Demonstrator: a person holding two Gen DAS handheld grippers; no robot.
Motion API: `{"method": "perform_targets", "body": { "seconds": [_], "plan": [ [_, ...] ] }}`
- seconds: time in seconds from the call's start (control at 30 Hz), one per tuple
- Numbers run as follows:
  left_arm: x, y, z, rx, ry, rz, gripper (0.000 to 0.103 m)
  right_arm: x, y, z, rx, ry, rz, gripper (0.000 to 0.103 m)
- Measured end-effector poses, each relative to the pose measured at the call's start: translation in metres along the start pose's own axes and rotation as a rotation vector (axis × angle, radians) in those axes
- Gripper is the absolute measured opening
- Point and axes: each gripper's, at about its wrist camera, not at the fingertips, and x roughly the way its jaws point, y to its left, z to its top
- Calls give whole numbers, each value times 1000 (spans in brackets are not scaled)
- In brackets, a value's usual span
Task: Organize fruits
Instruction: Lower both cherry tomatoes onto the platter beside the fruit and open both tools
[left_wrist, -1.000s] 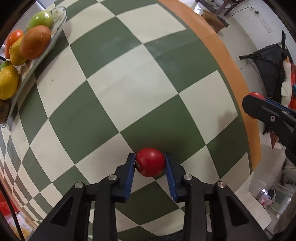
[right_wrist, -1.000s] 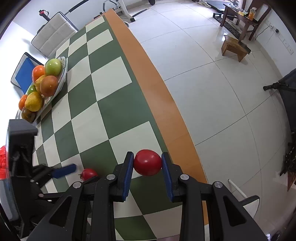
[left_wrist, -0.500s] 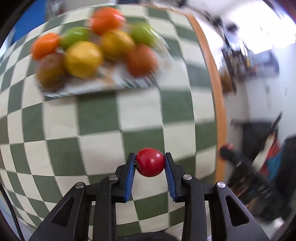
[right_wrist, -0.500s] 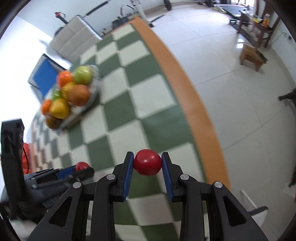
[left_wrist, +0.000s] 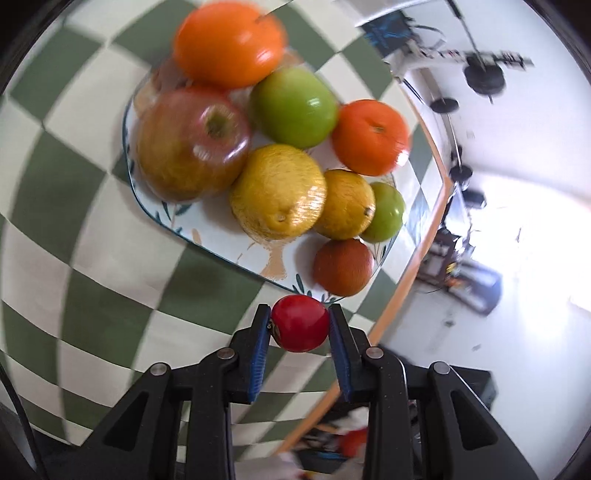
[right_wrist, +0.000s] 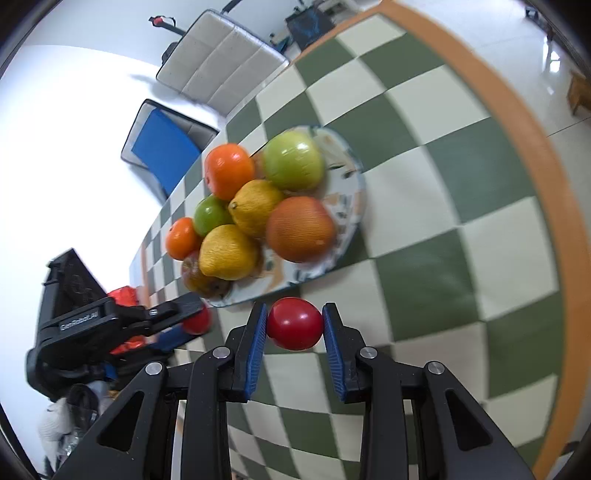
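Crowding plate (left_wrist: 207, 236): oranges, lemons, apples.

Green-and-cream chequered tablecloth (right_wrist: 436, 258), orange border

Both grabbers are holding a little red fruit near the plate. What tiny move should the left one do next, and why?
Probably ease the left gripper forward over the plate before opening. Its red fruit sits at the plate's near rim, and there looks to be a bare patch just ahead, in front of the yellow lemon. The right gripper, shut on its own fruit, can wait.
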Motion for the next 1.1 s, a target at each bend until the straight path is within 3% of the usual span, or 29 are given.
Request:
{"method": "perform_targets", "body": {
  "seconds": [0.3,0.53,0.6,0.67,0.73,0.87,0.97,1.1],
  "plan": [
    [-3,31,14,-185,42,-109,29,56,2,19,49,96,69,33],
    [-8,32,21,-233,43,-141,31,78,11,27,76,108,83,34],
    [-9,32,24,-242,46,-143,32,79,12,30,87,115,82,39],
    [-10,34,27,-235,46,-137,32,80,13,31,100,114,71,56],
    [-13,29,27,-214,45,-115,33,78,14,32,100,107,70,61],
    [-26,17,21,-116,15,-30,51,66,17,29,81,94,35,63],
    [-41,2,15,49,-52,134,66,48,29,26,14,59,-42,78],
    [-56,-16,0,255,-185,363,85,21,52,21,-148,-17,-239,87]
  ]
}}
